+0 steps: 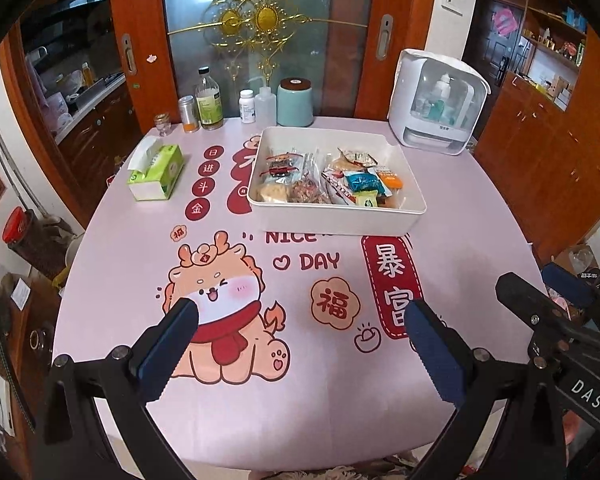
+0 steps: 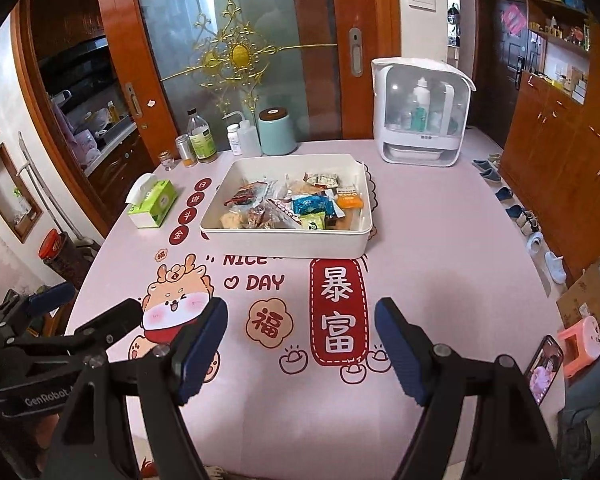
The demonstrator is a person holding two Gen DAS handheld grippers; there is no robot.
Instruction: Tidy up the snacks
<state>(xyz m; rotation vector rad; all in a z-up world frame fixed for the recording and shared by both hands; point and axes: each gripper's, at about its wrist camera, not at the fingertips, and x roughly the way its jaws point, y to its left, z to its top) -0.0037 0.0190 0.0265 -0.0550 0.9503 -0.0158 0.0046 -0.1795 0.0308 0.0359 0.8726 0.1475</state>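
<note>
In the left wrist view, a green tissue box (image 1: 156, 172) sits at upper left of the pink counter (image 1: 220, 408). At upper centre the white tray (image 1: 336, 216) holds the wrapped snacks (image 1: 332, 178). Left gripper (image 1: 304, 316) and right gripper (image 2: 302, 312) hang over the near counter, jaws spread, empty.

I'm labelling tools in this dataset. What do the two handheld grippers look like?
Both match: the left gripper and the right gripper have matte black angular frames with silver screw heads, and each finger carries a ribbed dark-blue pad. White lettering marks the bodies: "DAS" on the right one, "GenRobot" on the left. No cables or sleeves are visible.
</note>
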